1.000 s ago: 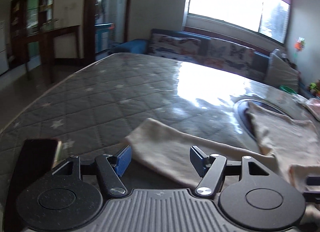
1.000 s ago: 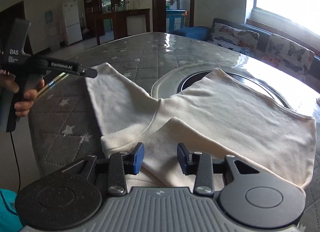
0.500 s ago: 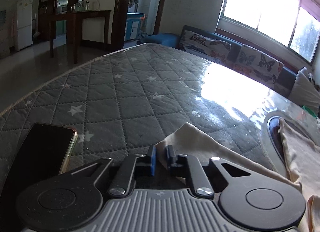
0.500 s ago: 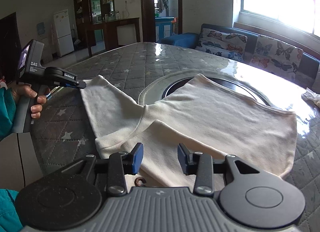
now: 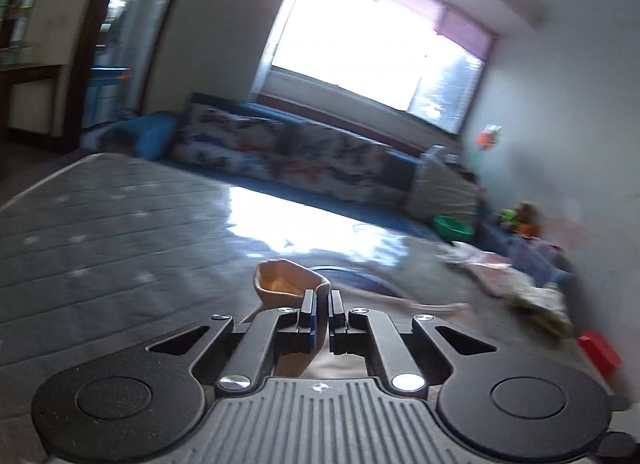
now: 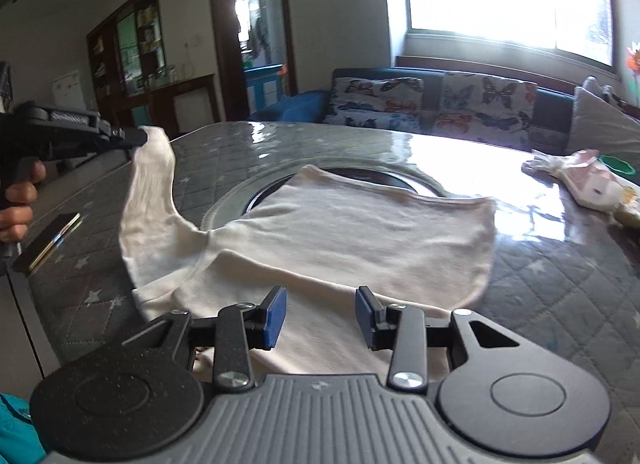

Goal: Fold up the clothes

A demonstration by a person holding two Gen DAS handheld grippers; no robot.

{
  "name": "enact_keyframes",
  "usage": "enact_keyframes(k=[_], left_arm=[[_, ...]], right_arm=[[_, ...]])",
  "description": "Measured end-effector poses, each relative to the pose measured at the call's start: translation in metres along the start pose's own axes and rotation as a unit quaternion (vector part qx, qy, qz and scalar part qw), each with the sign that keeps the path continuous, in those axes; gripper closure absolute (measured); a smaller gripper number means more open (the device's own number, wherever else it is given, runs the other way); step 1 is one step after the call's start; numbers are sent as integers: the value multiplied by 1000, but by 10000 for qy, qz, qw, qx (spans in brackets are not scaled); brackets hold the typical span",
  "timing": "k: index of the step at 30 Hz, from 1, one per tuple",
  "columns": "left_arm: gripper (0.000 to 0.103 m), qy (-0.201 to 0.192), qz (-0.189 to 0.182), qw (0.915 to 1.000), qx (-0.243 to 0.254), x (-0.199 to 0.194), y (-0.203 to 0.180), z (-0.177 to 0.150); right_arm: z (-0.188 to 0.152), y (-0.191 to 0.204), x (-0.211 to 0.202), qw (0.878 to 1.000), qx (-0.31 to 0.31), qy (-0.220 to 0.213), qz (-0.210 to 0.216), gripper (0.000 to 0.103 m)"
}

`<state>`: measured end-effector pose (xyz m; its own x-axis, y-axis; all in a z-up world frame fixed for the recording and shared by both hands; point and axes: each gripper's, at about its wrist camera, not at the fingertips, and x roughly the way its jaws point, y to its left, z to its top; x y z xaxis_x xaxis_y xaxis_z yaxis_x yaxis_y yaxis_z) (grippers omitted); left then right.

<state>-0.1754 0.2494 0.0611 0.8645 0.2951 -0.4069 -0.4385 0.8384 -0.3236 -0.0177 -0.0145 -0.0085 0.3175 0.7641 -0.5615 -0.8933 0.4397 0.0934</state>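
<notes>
A cream long-sleeved top [image 6: 360,232] lies spread on the grey quilted table [image 6: 560,284]. My left gripper [image 5: 321,300] is shut on the end of its sleeve [image 5: 286,282] and holds it lifted above the table. In the right wrist view the left gripper [image 6: 138,137] shows at the far left with the sleeve [image 6: 150,199] hanging from it down to the body. My right gripper [image 6: 320,314] is open and empty, low over the top's near edge.
A dark phone [image 6: 48,242] lies at the table's left edge. A small pile of other clothes [image 6: 588,183] lies at the far right. A round glass inset [image 6: 360,175] lies under the top. A sofa [image 6: 440,103] stands behind the table. A red object [image 5: 598,352] shows at the right.
My left gripper has lifted the sleeve end off the table and swung right. The right gripper has stayed open over the near edge.
</notes>
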Motion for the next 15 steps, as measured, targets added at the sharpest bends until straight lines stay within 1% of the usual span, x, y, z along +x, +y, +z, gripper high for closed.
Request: enact_keyframes(k=[3, 8, 10, 14, 15], left_arm=[[97, 120, -613, 9978, 218, 8, -42, 1], [97, 435, -1352, 9888, 461, 34, -96, -13], [97, 617, -1552, 9844, 557, 46, -109, -21], [96, 1098, -1717, 9761, 758, 68, -126, -42], [92, 1226, -1752, 9734, 817, 72, -129, -47]], right_arm=[[-7, -16, -12, 9996, 181, -99, -168, 65], [-21, -37, -27, 9978, 499, -149, -409, 65], [-25, -42, -32, 9971, 562, -158, -487, 65], [-32, -51, -38, 9959, 679, -147, -586, 65], [-32, -52, -39, 9957, 689, -148, -595, 65]])
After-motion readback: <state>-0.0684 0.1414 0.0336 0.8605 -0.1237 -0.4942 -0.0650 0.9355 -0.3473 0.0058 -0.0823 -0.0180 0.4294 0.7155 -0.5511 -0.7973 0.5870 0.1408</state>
